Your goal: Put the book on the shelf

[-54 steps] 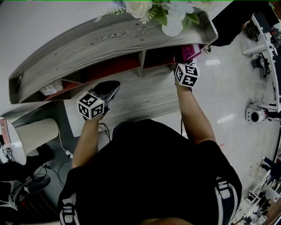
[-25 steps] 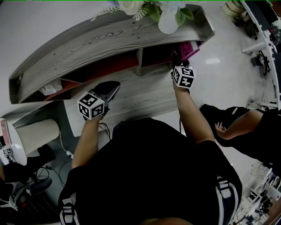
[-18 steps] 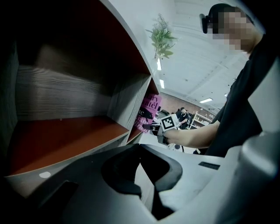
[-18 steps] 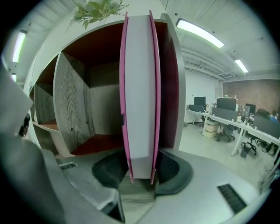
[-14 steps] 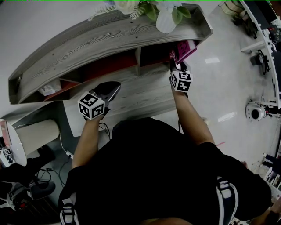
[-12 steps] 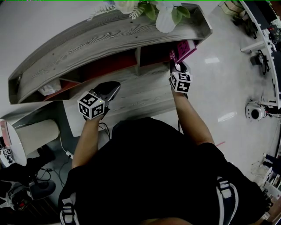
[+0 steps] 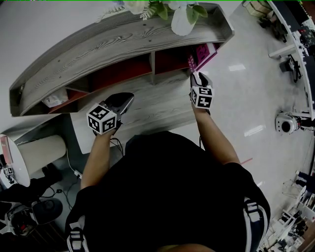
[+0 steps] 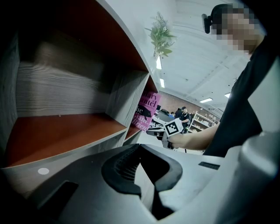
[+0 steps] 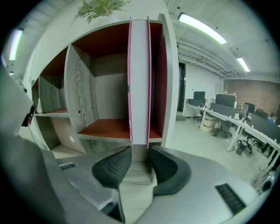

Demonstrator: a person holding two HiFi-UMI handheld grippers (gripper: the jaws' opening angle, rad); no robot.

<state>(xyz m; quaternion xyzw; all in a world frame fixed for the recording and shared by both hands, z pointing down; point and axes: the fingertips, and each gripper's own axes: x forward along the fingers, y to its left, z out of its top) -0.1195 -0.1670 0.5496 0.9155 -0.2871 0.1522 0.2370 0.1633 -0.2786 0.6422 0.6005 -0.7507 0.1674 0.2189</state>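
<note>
The pink book [image 7: 202, 53] stands upright in the right-hand compartment of the grey wood shelf [image 7: 113, 42], against its end wall. In the right gripper view its white page edge [image 9: 140, 78] faces me. My right gripper [image 9: 141, 153] is open just in front of the book's lower edge and apart from it, with only the wooden ledge between its pads; the head view shows the right gripper [image 7: 196, 76] below that compartment. My left gripper [image 7: 129, 97] hovers over the ledge by the middle compartment. In its own view the left gripper [image 8: 140, 148] is shut and holds nothing, and the book [image 8: 148, 111] shows further right.
White flowers [image 7: 172, 12] sit on the shelf top. A small white item [image 7: 56, 100] lies in the left compartment. A wooden ledge [image 7: 157, 106] runs along the shelf's foot. A white cylinder [image 7: 37, 150] stands at left, a small floor device [image 7: 285, 128] at right, and office desks [image 9: 223, 111] beyond.
My right gripper has drawn back from the shelf toward me, leaving the book standing in the right compartment. A person who passed on the right has gone. The left gripper has stayed put.
</note>
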